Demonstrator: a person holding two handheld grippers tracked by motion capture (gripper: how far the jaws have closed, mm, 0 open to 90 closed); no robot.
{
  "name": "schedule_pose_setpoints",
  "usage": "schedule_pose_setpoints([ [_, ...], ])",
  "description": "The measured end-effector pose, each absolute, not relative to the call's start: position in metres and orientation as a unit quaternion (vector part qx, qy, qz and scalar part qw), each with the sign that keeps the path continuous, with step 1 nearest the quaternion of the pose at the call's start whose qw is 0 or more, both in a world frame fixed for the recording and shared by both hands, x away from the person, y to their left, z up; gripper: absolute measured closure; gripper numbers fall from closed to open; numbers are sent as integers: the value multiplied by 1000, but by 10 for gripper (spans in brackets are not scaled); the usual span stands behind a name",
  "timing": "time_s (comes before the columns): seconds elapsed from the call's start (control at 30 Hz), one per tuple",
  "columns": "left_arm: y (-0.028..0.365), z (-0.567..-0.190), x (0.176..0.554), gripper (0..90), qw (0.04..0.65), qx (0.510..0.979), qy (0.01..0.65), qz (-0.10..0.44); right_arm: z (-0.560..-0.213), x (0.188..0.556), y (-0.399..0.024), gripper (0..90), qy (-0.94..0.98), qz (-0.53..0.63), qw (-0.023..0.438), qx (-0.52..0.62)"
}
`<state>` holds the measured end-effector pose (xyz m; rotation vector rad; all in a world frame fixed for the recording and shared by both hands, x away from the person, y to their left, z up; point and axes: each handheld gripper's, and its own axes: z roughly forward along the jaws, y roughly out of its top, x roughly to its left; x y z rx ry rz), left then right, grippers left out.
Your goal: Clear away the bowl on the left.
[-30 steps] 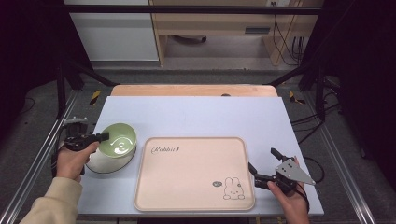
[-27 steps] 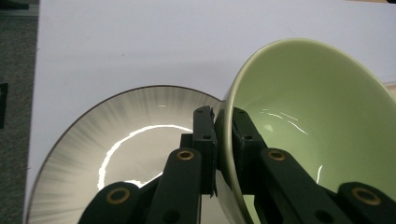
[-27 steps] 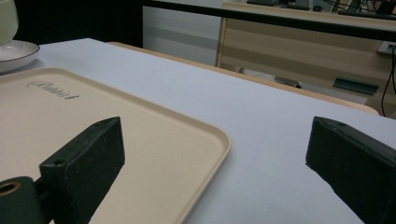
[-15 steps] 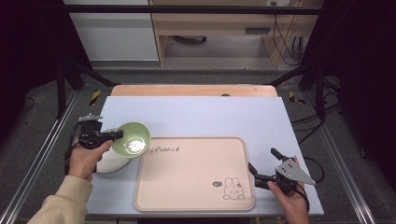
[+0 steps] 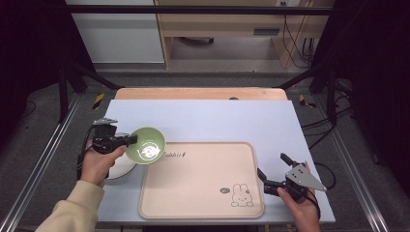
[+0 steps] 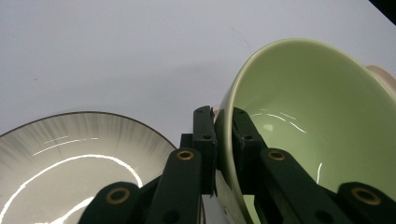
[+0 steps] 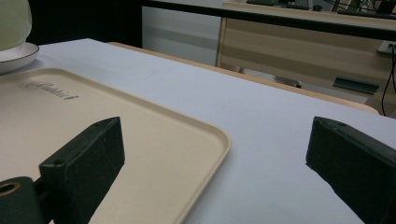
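- A beige tray (image 5: 200, 181) printed with a small rabbit lies at lower centre of the high view on a pale table (image 5: 217, 118); one of its rounded corners runs between the right tongs' jaws in the right gripper view, flat on the table below them.
- A white plate (image 5: 120, 166) with a dark rim sits at the left of the high view, just beside the tray's left edge and partly hidden by the person's left hand (image 5: 96, 164); it fills the lower left of the left gripper view.
- A wooden strip edges the table's far side; beyond it, at the top of the frame, stand a wooden bench and dark frame posts, well apart from the work.
- The green bowl (image 5: 146, 145) hangs tilted at centre left of the high view, its opening turned toward the camera, above the plate's right side and overlapping the tray's upper left corner.
- The left tongs (image 5: 131, 140) pinch the bowl's rim at its left side: in the left gripper view one jaw presses the outer wall and the other the inner wall, the bowl (image 6: 308, 140) swelling to the right of the jaws.
- The right tongs (image 5: 273, 176) sit at lower right of the high view, just off the tray's right edge, jaws spread wide and gripping nothing, well apart from the bowl.
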<state>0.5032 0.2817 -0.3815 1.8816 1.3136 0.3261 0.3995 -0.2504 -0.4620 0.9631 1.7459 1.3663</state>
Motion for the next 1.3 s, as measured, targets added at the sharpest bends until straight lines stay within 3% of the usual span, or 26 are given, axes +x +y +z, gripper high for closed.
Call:
schedule_pose_setpoints([
  [1.3,184,-393,508,827,405,790,452,89,-461,399,-251,41,674,536,358,359],
])
